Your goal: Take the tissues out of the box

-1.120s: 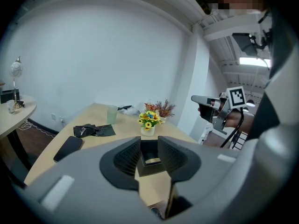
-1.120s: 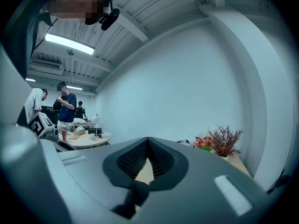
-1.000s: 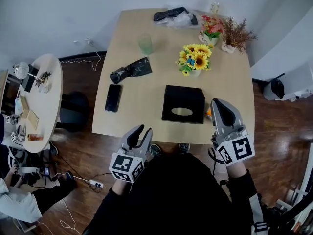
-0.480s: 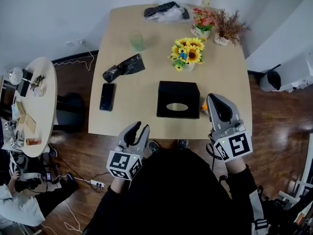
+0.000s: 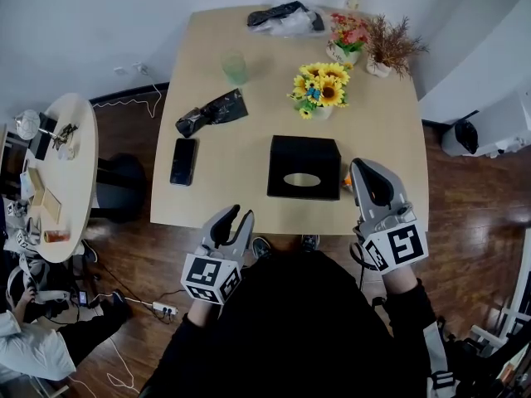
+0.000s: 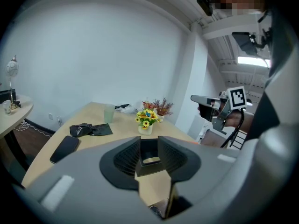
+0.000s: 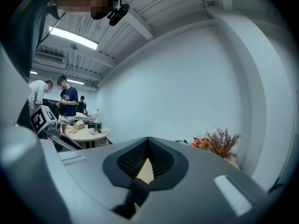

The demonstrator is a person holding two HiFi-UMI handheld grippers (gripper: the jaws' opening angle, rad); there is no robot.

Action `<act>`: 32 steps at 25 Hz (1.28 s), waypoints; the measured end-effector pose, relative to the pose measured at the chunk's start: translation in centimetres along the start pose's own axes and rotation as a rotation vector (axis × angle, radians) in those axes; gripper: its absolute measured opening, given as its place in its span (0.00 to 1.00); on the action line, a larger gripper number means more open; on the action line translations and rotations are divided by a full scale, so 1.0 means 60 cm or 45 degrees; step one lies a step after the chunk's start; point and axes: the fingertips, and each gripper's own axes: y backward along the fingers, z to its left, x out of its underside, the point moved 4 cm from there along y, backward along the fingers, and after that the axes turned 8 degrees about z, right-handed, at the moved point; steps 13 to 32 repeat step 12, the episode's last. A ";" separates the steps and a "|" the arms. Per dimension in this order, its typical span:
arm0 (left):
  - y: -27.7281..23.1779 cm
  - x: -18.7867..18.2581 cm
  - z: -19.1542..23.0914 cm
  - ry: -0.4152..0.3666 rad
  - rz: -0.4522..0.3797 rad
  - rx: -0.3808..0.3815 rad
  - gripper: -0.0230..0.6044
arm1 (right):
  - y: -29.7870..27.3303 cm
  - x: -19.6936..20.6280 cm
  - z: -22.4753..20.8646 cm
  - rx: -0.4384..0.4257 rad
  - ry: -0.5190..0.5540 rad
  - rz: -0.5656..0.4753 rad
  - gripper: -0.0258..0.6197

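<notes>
The black tissue box lies on the wooden table near its front edge, its oval slot facing up with no tissue sticking out. My left gripper hovers before the table's front edge, left of the box, with its jaws slightly apart and nothing between them. In the left gripper view the box shows through the gap of the left gripper. My right gripper is beside the box's right side, shut and empty. In the right gripper view the pads of the right gripper meet.
On the table lie a black phone, a black bag, a green cup, a sunflower pot, two more plants and a bag at the back. A small orange thing sits by the box. A round side table stands left.
The head view has shifted a little, so the table sits slightly higher in the frame. Both grippers stay where they were relative to the box.
</notes>
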 end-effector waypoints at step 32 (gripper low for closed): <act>0.002 0.005 -0.004 0.002 0.009 0.001 0.19 | 0.004 0.002 0.005 -0.010 0.017 0.012 0.04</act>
